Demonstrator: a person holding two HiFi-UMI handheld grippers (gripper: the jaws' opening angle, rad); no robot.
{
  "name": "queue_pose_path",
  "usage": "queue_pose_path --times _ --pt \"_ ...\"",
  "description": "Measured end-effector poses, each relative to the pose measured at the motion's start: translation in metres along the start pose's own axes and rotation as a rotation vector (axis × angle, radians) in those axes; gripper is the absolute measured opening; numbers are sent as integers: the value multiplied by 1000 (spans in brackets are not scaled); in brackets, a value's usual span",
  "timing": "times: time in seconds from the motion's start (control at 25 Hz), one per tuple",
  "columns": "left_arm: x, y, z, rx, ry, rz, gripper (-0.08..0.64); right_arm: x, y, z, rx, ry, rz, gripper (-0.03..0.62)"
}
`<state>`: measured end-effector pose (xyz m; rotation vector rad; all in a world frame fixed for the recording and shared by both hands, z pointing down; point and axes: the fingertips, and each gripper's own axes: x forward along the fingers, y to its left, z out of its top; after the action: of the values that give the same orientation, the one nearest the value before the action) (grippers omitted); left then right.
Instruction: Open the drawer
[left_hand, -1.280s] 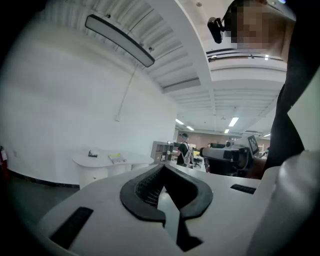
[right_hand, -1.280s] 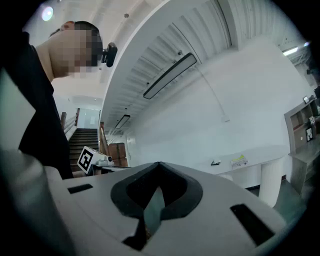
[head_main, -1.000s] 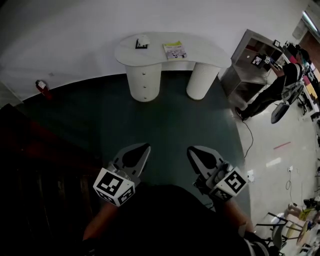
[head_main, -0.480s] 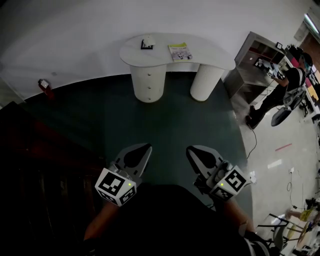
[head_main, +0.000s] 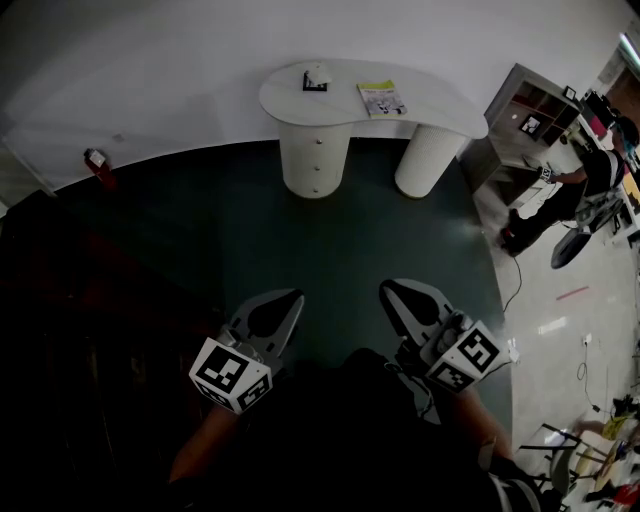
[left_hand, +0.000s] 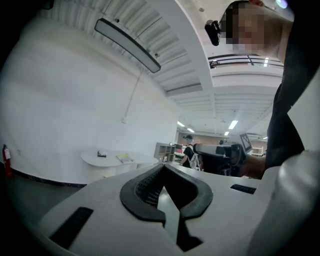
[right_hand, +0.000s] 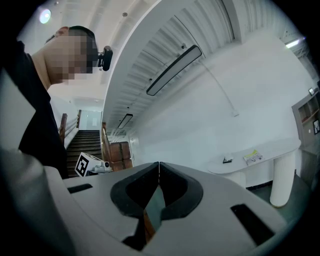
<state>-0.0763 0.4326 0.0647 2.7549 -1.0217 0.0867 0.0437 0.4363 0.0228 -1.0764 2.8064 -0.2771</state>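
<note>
Counter: it now sits further right in your head view than a second ago.
Left gripper: pressed together, holding nothing.
Right gripper: pressed together, holding nothing.
Drawer: shut, under the counter's left end, well apart from both grippers, straight ahead.

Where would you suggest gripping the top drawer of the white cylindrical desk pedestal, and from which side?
Probably by the small knob centred on the top drawer, approaching level from the dark floor side. The white cylindrical pedestal has a smooth curved face, apparently with no other edge.
</note>
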Motion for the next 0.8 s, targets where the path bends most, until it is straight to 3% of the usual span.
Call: queue_pose_path --times 0.44,0.8 --pt "26 31 -11 -28 21 -34 12 24 -31 -14 32 12 -19 17" --pt "118 72 5 -2 55 -27 12 55 -129 -5 69 1 -9 17"
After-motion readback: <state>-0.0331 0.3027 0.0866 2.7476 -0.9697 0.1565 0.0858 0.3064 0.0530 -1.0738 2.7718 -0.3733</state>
